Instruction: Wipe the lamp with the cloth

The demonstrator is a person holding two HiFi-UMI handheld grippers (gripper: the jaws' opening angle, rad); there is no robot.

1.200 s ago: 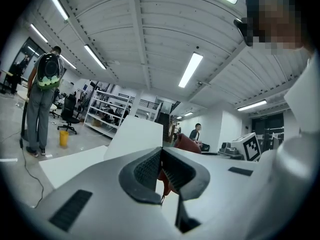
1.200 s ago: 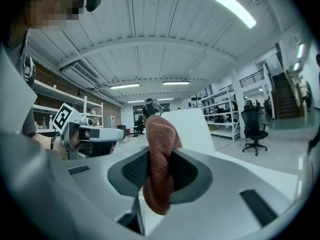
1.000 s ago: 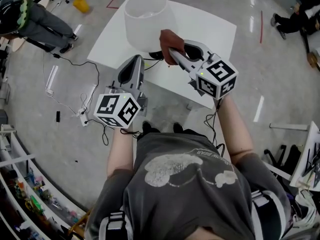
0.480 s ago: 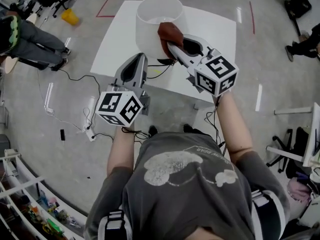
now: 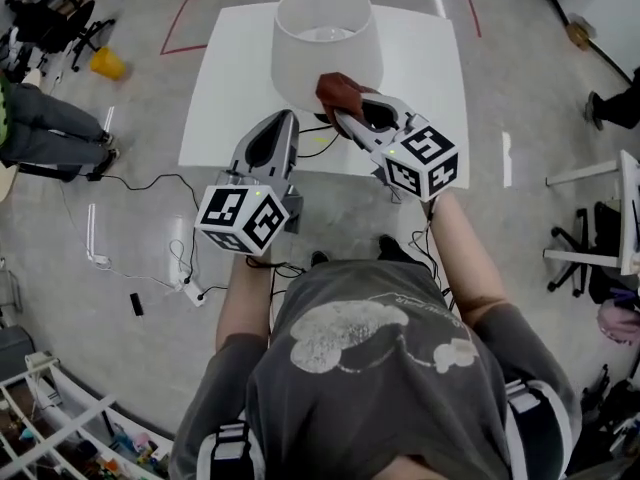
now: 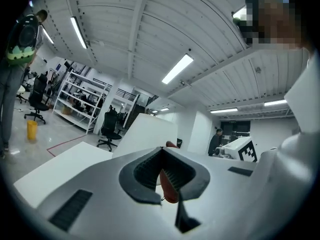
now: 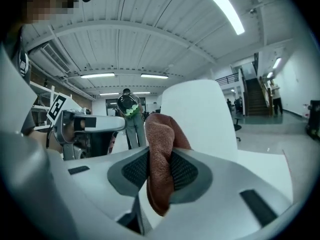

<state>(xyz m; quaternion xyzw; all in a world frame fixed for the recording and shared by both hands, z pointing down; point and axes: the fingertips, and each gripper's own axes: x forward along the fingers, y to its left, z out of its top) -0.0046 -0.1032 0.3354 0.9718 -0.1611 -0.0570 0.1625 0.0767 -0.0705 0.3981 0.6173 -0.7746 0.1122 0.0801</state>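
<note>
A white lamp with a drum shade stands on a white table. My right gripper is shut on a brown cloth, which presses against the lower front of the shade. In the right gripper view the cloth bulges up between the jaws, with the shade right behind it. My left gripper hovers over the table's near edge, just left of the cloth and below the shade, shut and holding nothing. The left gripper view shows the shade ahead and a bit of cloth beyond my left gripper.
A black cable runs over the table's near edge and down to a power strip on the floor. A person stands at far left near a yellow bin. Office chairs and table legs are at the right.
The cloth in my right gripper has slid leftward from the shade's right side to its lower front. The left gripper has kept its place beside it. The head view has shifted.
</note>
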